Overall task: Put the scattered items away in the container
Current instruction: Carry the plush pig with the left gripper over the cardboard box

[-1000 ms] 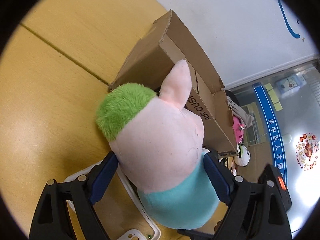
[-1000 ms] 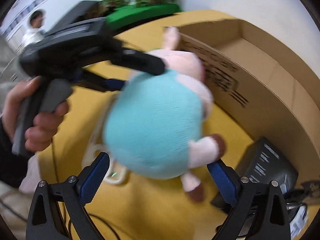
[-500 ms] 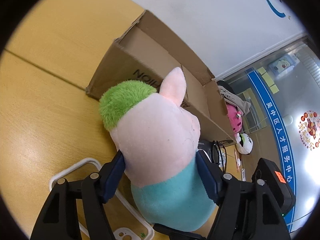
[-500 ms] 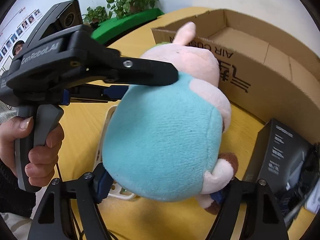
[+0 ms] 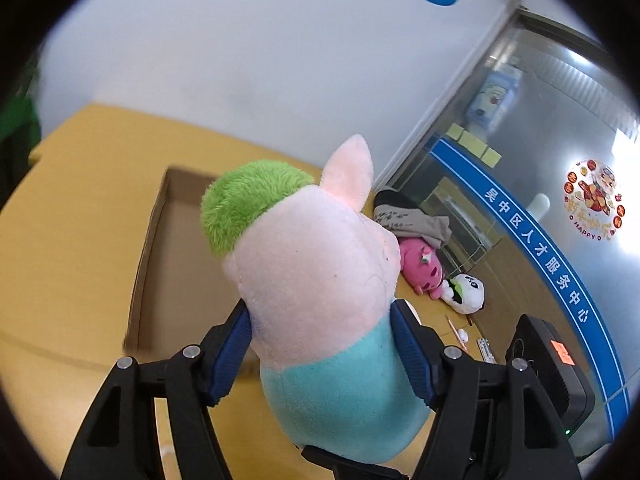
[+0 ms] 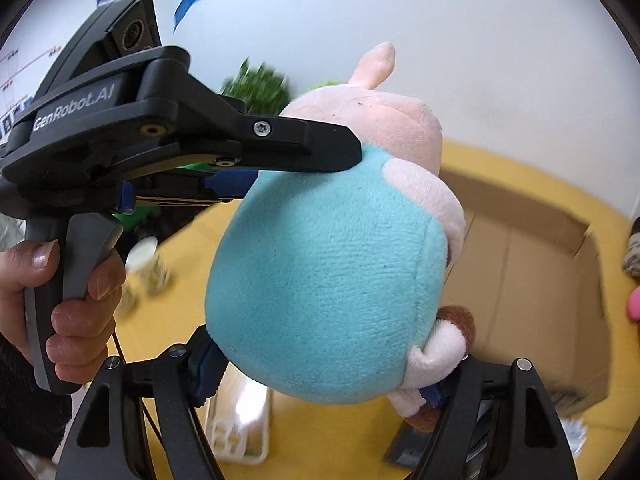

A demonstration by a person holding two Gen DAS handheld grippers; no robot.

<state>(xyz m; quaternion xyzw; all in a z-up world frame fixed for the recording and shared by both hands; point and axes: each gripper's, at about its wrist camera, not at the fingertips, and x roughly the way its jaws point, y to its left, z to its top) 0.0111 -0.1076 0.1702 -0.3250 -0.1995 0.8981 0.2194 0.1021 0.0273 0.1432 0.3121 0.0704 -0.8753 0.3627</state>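
A pig plush (image 5: 320,280) with a pink head, green hair tuft and teal body hangs in the air, gripped from two sides. My left gripper (image 5: 322,344) is shut on it where head meets body, blue pads pressed into the fabric. My right gripper (image 6: 320,376) is shut on the plush (image 6: 328,280) at its lower body and legs. The open cardboard box (image 5: 172,248) lies below and beyond the toy on the yellow table; the right wrist view shows the box (image 6: 520,280) to the right, its inside bare. A hand (image 6: 76,300) holds the left gripper's handle.
A pink plush (image 5: 420,272), a panda plush (image 5: 464,294) and a grey cloth bundle (image 5: 412,220) lie past the box near a glass wall. A white tray (image 6: 240,420) and a paper cup (image 6: 148,264) sit on the table below, a black box (image 6: 480,432) at lower right.
Both grippers closed on the pig plush and lifted it well above the table. The cardboard box, earlier seen from the side, now shows its open top.
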